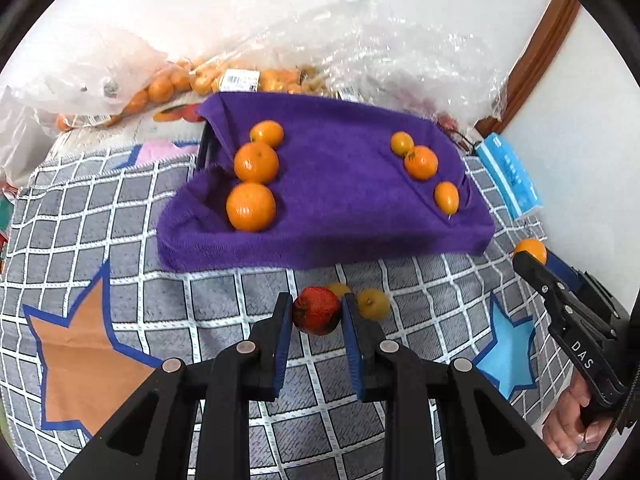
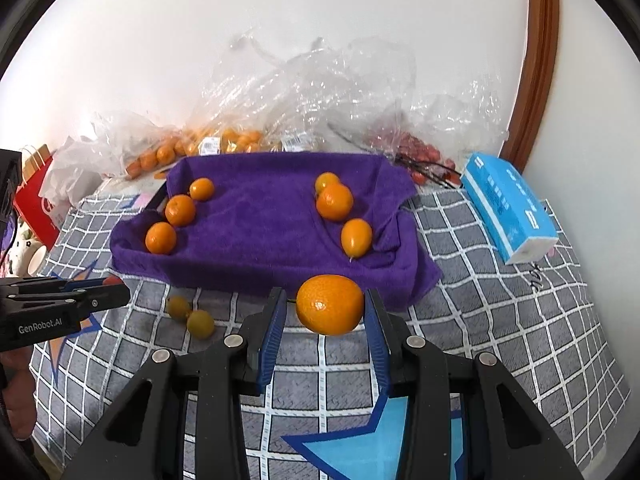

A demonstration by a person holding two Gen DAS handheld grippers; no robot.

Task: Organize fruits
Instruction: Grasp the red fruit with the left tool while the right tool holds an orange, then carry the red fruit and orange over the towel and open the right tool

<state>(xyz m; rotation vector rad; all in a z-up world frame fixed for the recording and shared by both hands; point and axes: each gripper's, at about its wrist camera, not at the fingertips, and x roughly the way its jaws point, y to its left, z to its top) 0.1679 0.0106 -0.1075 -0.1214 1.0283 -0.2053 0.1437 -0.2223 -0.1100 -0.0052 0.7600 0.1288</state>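
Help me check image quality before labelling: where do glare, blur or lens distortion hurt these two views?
Left wrist view: the clear plastic bags wash out against the bright wall, the purple towel edge looks slightly smeared, and grid lines bow. Right wrist view: sharper; glare speckles the bags, the brown frame curves from fisheye, and the held orange shows a small highlight.

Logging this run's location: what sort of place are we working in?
Probably a home, likely a bed or sofa: a quilted checked blanket with stars, a purple towel over a tray, shop bags of fruit and a tissue pack by the wall.
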